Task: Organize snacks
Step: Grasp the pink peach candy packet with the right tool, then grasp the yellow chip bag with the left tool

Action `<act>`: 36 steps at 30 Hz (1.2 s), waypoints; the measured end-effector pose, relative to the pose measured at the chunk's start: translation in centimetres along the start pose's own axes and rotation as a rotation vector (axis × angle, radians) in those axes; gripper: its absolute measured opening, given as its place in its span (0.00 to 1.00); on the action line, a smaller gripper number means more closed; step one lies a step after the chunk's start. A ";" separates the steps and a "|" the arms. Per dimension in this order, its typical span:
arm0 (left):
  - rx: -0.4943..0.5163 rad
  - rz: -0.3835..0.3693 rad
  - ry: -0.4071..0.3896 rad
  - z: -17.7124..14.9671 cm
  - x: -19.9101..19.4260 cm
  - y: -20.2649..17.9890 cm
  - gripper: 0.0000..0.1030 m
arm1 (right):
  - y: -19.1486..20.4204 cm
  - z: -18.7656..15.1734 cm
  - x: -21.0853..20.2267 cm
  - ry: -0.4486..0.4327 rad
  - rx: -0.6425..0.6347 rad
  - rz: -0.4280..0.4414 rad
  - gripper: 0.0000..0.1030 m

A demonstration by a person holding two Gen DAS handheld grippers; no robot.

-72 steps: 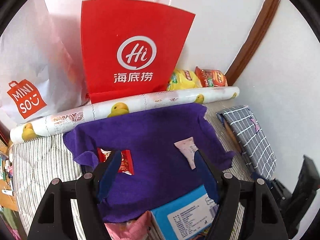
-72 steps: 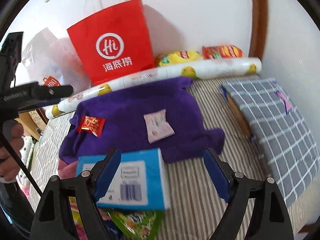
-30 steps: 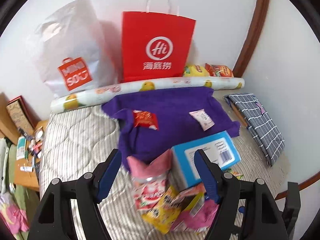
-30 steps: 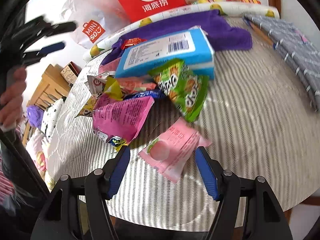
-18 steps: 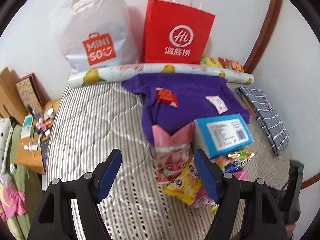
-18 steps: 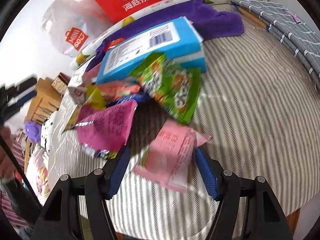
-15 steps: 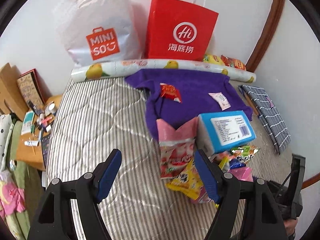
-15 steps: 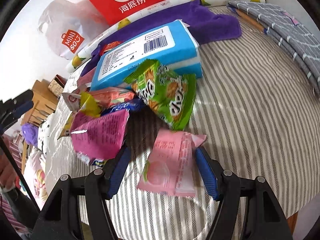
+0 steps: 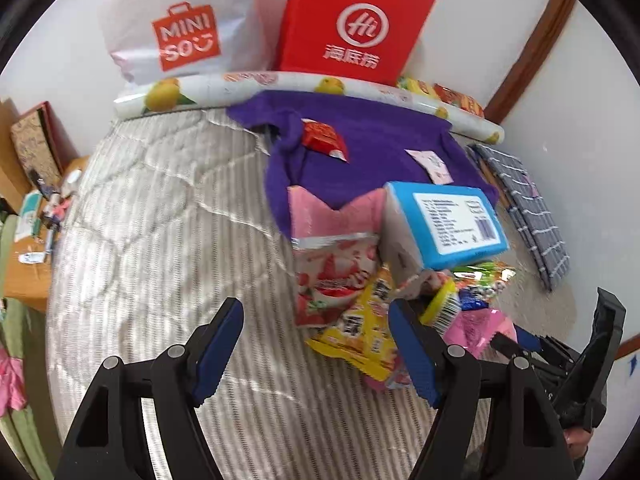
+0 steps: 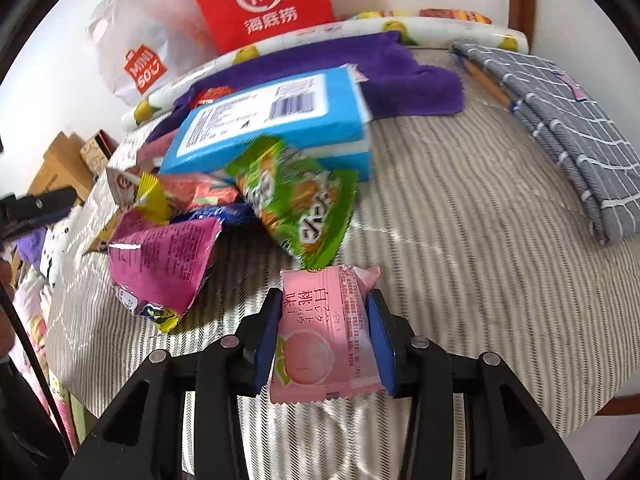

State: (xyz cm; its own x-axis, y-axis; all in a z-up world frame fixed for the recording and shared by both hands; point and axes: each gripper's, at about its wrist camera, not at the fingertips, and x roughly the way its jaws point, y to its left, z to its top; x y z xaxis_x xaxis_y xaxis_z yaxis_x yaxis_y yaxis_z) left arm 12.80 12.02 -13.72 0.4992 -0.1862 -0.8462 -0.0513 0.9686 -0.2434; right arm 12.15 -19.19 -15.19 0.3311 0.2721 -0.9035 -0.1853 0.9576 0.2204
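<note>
The right tongs (image 10: 326, 336) are closed on a pink peach-flavoured snack packet (image 10: 324, 332), its blue pads pressing the packet's two sides, with the packet's far end sticking out past the fingertips above the striped mattress (image 10: 460, 216). Just beyond it lies a green snack bag (image 10: 304, 204), and to the left of that a magenta snack bag (image 10: 160, 260) (its near corner shows a bit of blue and yellow). Behind them a blue tissue pack (image 10: 276, 120) rests partly on the pile, and farther back a purple towel (image 10: 404, 76) is spread on the mattress.

The left tongs (image 9: 316, 344) are spread wide and grip nothing, hovering over the mattress near the left edge of the pile. Just past its right pad lie a yellow snack bag (image 9: 360, 332) and a strawberry-print pink pouch (image 9: 336, 256). On the purple towel sit a small red packet (image 9: 322, 138) and a small pale pink packet (image 9: 430, 164), well apart. At the far end stand a red Hi paper bag (image 9: 352, 28) and a white Miniso bag (image 9: 180, 28), behind a fruit-print roll (image 9: 240, 88). A grey checked cloth (image 9: 524, 204) lies at the right.
</note>
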 end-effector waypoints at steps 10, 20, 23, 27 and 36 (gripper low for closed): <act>0.093 -0.020 0.075 -0.9 2.6 -2.6 0.71 | -2.1 0.0 -1.7 -0.030 0.043 -0.002 0.41; 0.084 -0.016 0.140 -1.0 6.0 -3.1 0.71 | -2.3 -0.3 -1.5 -0.025 0.046 0.003 0.41; 0.092 -0.025 0.162 -1.2 7.0 -3.5 0.71 | -2.7 -0.3 -1.5 -0.019 0.061 0.014 0.41; 0.098 -0.023 0.173 -1.6 7.6 -3.5 0.69 | -3.1 -0.2 -1.4 -0.014 0.078 0.017 0.41; 0.079 -0.038 0.110 -2.2 4.3 -1.9 0.53 | -2.8 0.0 -2.1 -0.033 0.072 0.025 0.41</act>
State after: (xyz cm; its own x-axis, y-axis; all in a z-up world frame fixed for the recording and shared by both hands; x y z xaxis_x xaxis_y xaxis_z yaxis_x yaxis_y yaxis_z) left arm 13.15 9.05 -17.89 0.4014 -0.2361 -0.8849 0.0360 0.9695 -0.2423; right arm 12.01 -22.49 -13.87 0.3579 0.2979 -0.8849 -0.1277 0.9544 0.2697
